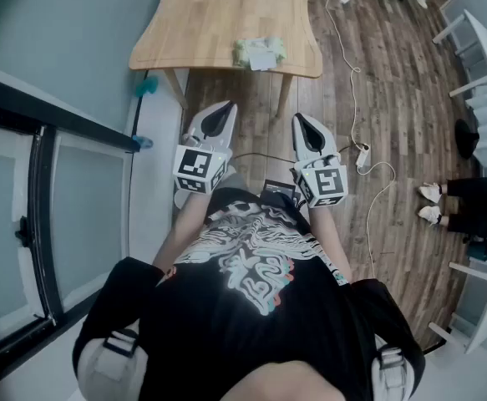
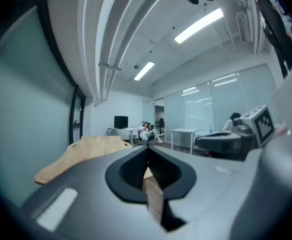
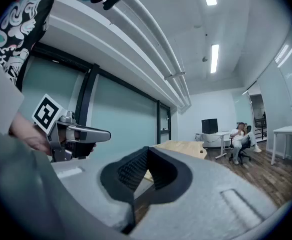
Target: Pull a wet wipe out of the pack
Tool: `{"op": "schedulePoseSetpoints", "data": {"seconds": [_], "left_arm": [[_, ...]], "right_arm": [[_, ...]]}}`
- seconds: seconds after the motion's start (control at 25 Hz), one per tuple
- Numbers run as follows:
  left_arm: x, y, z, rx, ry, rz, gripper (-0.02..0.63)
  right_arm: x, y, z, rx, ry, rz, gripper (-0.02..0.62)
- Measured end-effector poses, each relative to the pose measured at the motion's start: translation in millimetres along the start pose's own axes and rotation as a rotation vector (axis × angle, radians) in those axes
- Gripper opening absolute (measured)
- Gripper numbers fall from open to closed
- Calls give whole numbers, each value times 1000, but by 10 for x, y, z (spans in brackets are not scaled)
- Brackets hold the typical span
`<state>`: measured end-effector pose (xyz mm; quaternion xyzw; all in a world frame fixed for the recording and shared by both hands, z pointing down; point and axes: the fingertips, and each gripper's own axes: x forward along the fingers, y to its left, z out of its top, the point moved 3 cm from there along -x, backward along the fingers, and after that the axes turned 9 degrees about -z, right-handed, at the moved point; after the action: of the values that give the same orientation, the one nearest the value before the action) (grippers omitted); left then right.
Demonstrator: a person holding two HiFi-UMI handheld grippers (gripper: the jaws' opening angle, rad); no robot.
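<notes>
Pale-green wipe pack, seemingly white-labelled, on table; left gripper, right gripper clenched.

Two tools, one wooden table, one wipe pack

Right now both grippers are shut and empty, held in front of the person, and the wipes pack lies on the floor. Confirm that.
Not quite: the wipes pack lies on the wooden table, near its front edge; the head view shows it. The rest stands: the left gripper and right gripper are shut and empty, held in front of the person.
</notes>
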<state>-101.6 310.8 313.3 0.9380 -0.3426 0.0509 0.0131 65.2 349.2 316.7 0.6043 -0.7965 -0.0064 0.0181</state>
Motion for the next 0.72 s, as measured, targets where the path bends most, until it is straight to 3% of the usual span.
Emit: {"op": "schedulePoseSetpoints", "data": {"seconds": [0.44, 0.72], "left_arm": [[1, -111, 4, -6, -1, -15, -12], [17, -148, -103, -110, 11, -61, -14]], "right_arm": [[-107, -119, -6, 25, -11, -36, -2], [-95, -158, -40, 22, 1, -26, -2]]}}
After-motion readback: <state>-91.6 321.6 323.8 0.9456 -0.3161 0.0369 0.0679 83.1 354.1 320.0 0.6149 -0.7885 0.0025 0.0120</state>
